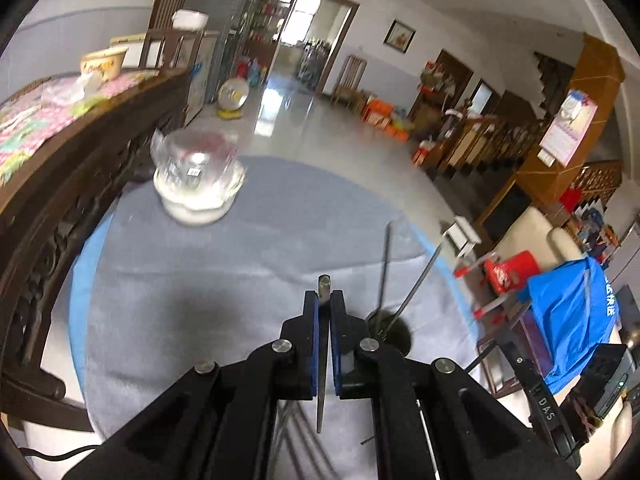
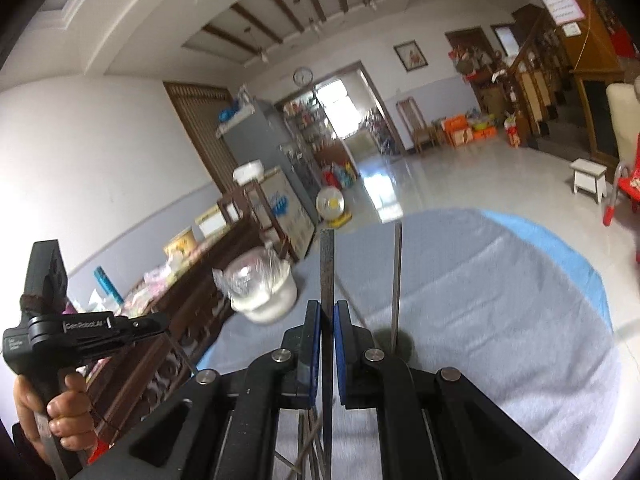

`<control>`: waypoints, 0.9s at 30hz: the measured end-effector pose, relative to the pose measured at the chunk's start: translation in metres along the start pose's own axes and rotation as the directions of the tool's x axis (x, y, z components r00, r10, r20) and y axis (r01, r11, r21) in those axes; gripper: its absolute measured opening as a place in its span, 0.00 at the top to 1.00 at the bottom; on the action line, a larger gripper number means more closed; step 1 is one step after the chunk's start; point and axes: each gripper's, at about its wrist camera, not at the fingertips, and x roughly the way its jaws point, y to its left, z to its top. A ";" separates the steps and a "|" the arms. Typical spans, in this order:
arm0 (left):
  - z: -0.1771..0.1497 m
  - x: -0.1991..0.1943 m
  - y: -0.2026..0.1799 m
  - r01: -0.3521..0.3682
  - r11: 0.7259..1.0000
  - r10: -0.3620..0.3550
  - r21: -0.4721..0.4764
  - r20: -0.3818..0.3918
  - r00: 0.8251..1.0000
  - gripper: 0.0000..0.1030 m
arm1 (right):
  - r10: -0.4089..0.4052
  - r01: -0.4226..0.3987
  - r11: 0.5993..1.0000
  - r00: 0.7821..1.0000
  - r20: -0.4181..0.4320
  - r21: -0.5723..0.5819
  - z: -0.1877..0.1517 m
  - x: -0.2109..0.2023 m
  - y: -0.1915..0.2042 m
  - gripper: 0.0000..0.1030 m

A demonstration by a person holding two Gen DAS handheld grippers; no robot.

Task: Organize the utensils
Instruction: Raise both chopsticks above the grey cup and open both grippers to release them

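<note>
A thin, flat grey metal utensil handle [image 1: 323,340] is clamped between the blue pads of the left gripper [image 1: 324,300], whose jaws are closed on it; its long axis runs along the fingers, a short stub showing past the tips and a longer length trailing back beneath the gripper. A second flat grey metal utensil [image 2: 327,280] is pinched the same way in the right gripper [image 2: 327,308], equally closed, with far more of it projecting forward beyond the pads. Just to the right of both grippers a dark round holder [image 1: 390,330] sits on the round table covered in grey cloth [image 1: 200,288] — two slim metal sticks [image 1: 400,272] are seen standing in it from the left wrist view, only one clearly from the right. The holder is judged the likely destination, and it lies close beside and below the fingertips, so each held piece would have to be tipped upright over its mouth. Two utensils are held, one per gripper. Further off stands one white pot with a clear domed lid [image 1: 198,178], blurred. A person's hand [image 2: 60,408] is seen gripping the left tool's handle.
</note>
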 end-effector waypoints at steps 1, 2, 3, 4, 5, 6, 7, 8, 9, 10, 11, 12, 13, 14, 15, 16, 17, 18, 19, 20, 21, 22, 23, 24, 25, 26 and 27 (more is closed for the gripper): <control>0.007 -0.001 -0.006 0.007 1.000 -0.007 0.007 0.015 1.000 0.95 | -0.002 0.002 1.000 1.000 0.016 0.000 0.005 -0.001 -0.001 0.93; 0.012 -0.003 -0.011 0.012 1.000 -0.013 0.012 0.027 1.000 0.95 | -0.007 0.007 1.000 0.999 0.038 0.006 0.013 -0.001 -0.002 0.93; 0.015 -0.004 -0.015 0.017 1.000 -0.018 0.015 0.040 0.999 0.95 | -0.011 0.010 1.000 0.998 0.056 0.015 0.018 -0.003 -0.003 0.93; 0.023 -0.009 -0.021 0.024 1.000 -0.025 0.018 0.061 0.998 0.95 | -0.019 0.017 1.000 0.997 0.076 0.026 0.025 -0.003 -0.005 0.93; 0.029 -0.012 -0.025 0.028 0.999 -0.030 0.021 0.078 0.996 0.95 | -0.033 0.029 0.999 0.994 0.104 0.036 0.031 -0.004 -0.007 0.93; 0.034 -0.015 -0.030 0.032 0.999 -0.034 0.024 0.099 0.995 0.95 | -0.049 0.044 0.998 0.990 0.134 0.041 0.037 -0.005 -0.008 0.93; 0.040 -0.016 -0.035 0.035 0.999 -0.038 0.026 0.126 0.991 0.95 | -0.060 0.053 0.998 0.987 0.150 0.046 0.041 -0.005 -0.009 0.93; 0.043 -0.017 -0.039 0.040 0.999 -0.043 0.026 0.138 0.989 0.95 | -0.072 0.062 0.996 0.983 0.171 0.063 0.047 -0.004 -0.012 0.93; 0.048 -0.018 -0.044 0.051 0.998 -0.054 0.026 0.153 0.987 0.95 | -0.074 0.061 0.995 0.980 0.182 0.075 0.050 -0.006 -0.015 0.93; 0.050 -0.019 -0.048 0.058 0.998 -0.062 0.027 0.167 0.984 0.95 | -0.085 0.068 0.994 0.976 0.202 0.087 0.054 -0.005 -0.018 0.93; 0.052 -0.019 -0.052 0.060 0.998 -0.065 0.030 0.184 0.981 0.95 | -0.098 0.081 0.993 0.972 0.215 0.086 0.056 -0.005 -0.018 0.93; 0.053 -0.017 -0.056 0.062 0.998 -0.067 0.032 0.203 0.977 0.95 | -0.112 0.096 0.992 0.967 0.229 0.082 0.057 -0.003 -0.019 0.93; 0.054 -0.016 -0.059 0.066 0.997 -0.072 0.033 0.211 0.975 0.95 | -0.128 0.112 0.991 0.961 0.244 0.075 0.058 -0.001 -0.018 0.93; 0.055 -0.013 -0.063 0.073 0.997 -0.079 0.035 0.220 0.972 0.95 | -0.148 0.136 0.989 0.954 0.259 0.065 0.058 0.001 -0.018 0.93; 0.055 -0.008 -0.066 0.069 0.997 -0.076 0.038 0.232 0.970 0.95 | -0.163 0.153 0.987 0.950 0.268 0.057 0.058 0.004 -0.018 0.93; 0.053 -0.005 -0.069 0.060 0.997 -0.068 0.041 0.245 0.967 0.95 | -0.173 0.166 0.985 0.946 0.273 0.048 0.057 0.007 -0.018 0.93; 0.052 -0.001 -0.071 0.054 0.998 -0.063 0.044 0.251 0.966 0.95 | -0.177 0.174 0.984 0.946 0.271 0.037 0.055 0.012 -0.018 0.93; 0.050 0.006 -0.073 0.047 0.998 -0.058 0.047 0.254 0.965 0.95 | -0.181 0.179 0.983 0.947 0.264 0.032 0.053 0.017 -0.018 0.93; 0.047 0.015 -0.074 0.040 0.998 -0.051 0.046 0.249 0.967 0.95 | -0.188 0.187 0.982 0.950 0.250 0.028 0.050 0.023 -0.020 0.93; 0.045 0.022 -0.074 0.035 0.998 -0.044 0.044 0.239 0.970 0.95 | -0.190 0.190 0.982 0.953 0.237 0.025 0.047 0.028 -0.021 0.93; 0.042 0.033 -0.073 0.028 0.999 -0.035 0.037 0.217 0.976 0.95 | -0.191 0.191 0.981 0.956 0.221 0.021 0.045 0.033 -0.022 0.93; 0.039 0.037 -0.073 0.026 0.999 -0.032 0.032 0.203 0.979 0.95 | -0.193 0.193 0.981 0.959 0.209 0.018 0.043 0.036 -0.022 0.93; 0.036 0.046 -0.072 0.022 0.999 -0.026 0.025 0.183 0.983 0.95 | -0.194 0.195 0.981 0.962 0.193 0.016 0.040 0.040 -0.023 0.93; 0.033 0.055 -0.070 0.014 1.000 -0.017 0.020 0.162 0.987 0.95 | -0.187 0.188 0.982 0.967 0.172 0.010 0.037 0.044 -0.023 0.93; 0.029 0.062 -0.068 0.009 1.000 -0.012 0.017 0.145 0.989 0.95 | -0.182 0.183 0.983 0.971 0.153 0.005 0.035 0.046 -0.023 0.93; 0.026 0.067 -0.066 0.009 1.000 -0.011 0.014 0.128 0.992 0.95 | -0.181 0.183 0.983 0.973 0.145 0.002 0.032 0.046 -0.025 0.93; 0.024 0.073 -0.065 0.006 1.000 -0.007 0.011 0.109 0.994 0.95 | -0.176 0.178 0.984 0.976 0.127 -0.007 0.030 0.048 -0.024 0.93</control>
